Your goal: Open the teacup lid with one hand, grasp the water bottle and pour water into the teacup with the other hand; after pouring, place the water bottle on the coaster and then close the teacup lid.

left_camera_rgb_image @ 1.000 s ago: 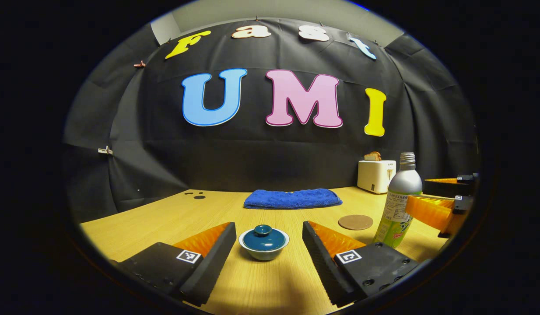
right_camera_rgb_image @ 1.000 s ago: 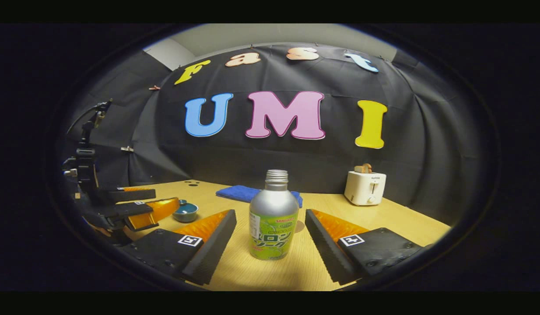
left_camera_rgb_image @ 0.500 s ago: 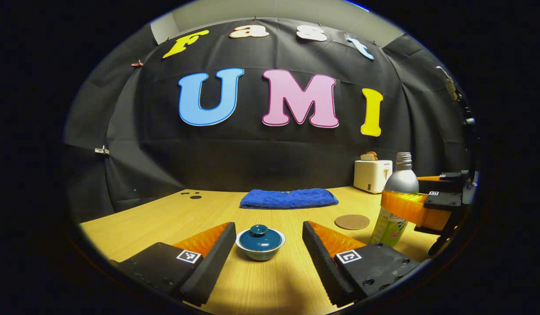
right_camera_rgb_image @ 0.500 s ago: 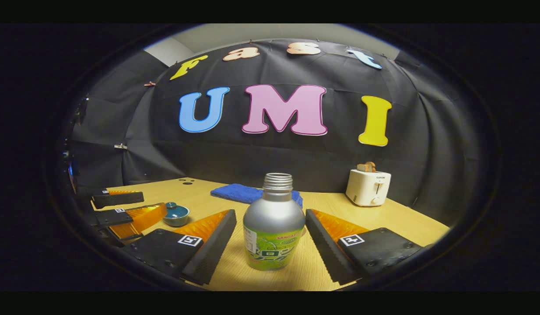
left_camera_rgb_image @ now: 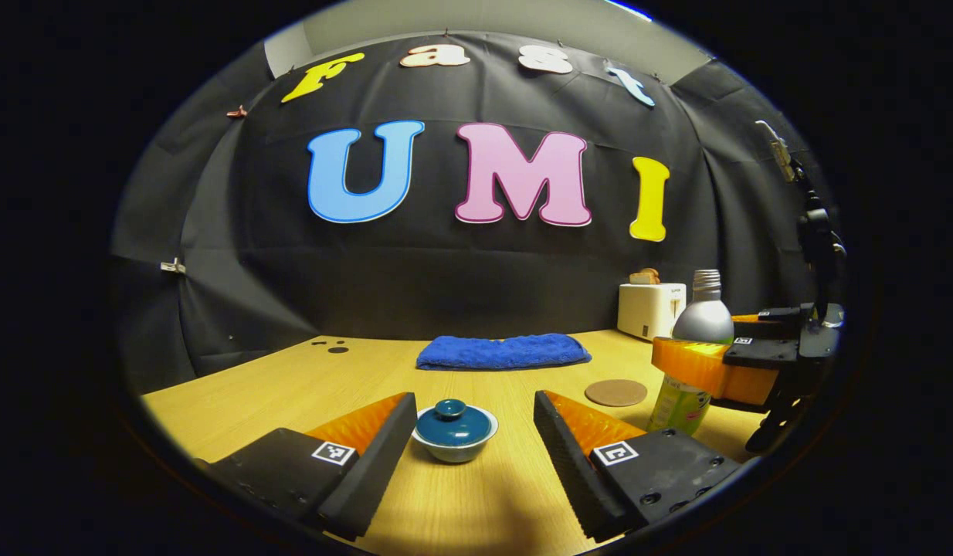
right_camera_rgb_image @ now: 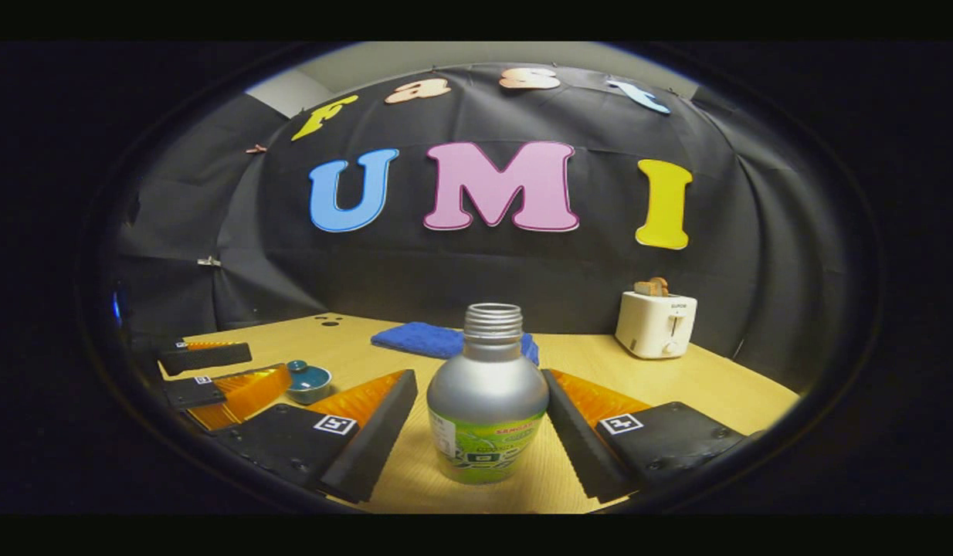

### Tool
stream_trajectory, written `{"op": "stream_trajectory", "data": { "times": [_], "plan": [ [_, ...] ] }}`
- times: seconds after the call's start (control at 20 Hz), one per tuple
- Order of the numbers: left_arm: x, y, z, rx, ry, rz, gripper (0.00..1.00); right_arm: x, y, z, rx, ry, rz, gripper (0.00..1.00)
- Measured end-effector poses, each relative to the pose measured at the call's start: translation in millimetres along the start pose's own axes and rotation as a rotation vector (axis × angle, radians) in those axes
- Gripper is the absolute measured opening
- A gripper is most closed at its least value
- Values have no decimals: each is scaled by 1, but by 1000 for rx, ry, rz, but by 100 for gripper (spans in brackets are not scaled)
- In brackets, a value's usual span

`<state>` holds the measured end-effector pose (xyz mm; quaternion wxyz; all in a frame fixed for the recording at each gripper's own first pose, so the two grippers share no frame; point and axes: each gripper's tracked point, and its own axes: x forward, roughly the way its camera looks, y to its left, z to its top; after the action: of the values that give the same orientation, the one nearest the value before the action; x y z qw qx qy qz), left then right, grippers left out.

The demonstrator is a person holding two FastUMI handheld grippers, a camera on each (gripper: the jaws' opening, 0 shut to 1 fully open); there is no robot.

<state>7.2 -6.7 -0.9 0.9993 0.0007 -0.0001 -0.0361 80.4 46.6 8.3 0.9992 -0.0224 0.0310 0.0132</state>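
Teacup (left_camera_rgb_image: 455, 446): pale grey-white bowl; lid (left_camera_rgb_image: 452, 422) deep teal blue with a knob of the same colour.

Water bottle (right_camera_rgb_image: 487, 394): matte silver shoulder and threaded neck; lower body wrapped in a lime-green label with a white panel and small red print.

Left gripper (left_camera_rgb_image: 474, 432) and right gripper (right_camera_rgb_image: 478, 421): black bodies with ribbed black inner faces, translucent orange ridged finger backs, and a white square tag bearing a black pattern on each finger.

Coaster (left_camera_rgb_image: 615, 392): plain brown disc.

Towel (left_camera_rgb_image: 503, 351), far centre: saturated royal blue, looped texture.

Toaster (right_camera_rgb_image: 656, 324), far right: cream white, with golden-brown toast on top.

Table (left_camera_rgb_image: 276, 386): light yellow wood grain.
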Motion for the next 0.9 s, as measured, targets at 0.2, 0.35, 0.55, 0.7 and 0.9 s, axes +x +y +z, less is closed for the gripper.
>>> {"op": "stream_trajectory", "data": {
  "times": [0.2,0.35,0.55,0.7,0.9],
  "plan": [
    [25,16,-9,-26,65,11,92,-1,-2,-1,10,4,0,98],
    [38,16,-12,-56,97,-20,82,-3,-5,-1,19,5,-3,98],
    [55,19,-8,9,103,-27,73,-2,-3,-6,28,18,4,98],
    [65,14,-14,11,130,-43,63,0,-1,-10,38,27,9,98],
    [72,13,-25,12,173,-53,59,2,1,-17,45,44,15,98]
  ]
}}
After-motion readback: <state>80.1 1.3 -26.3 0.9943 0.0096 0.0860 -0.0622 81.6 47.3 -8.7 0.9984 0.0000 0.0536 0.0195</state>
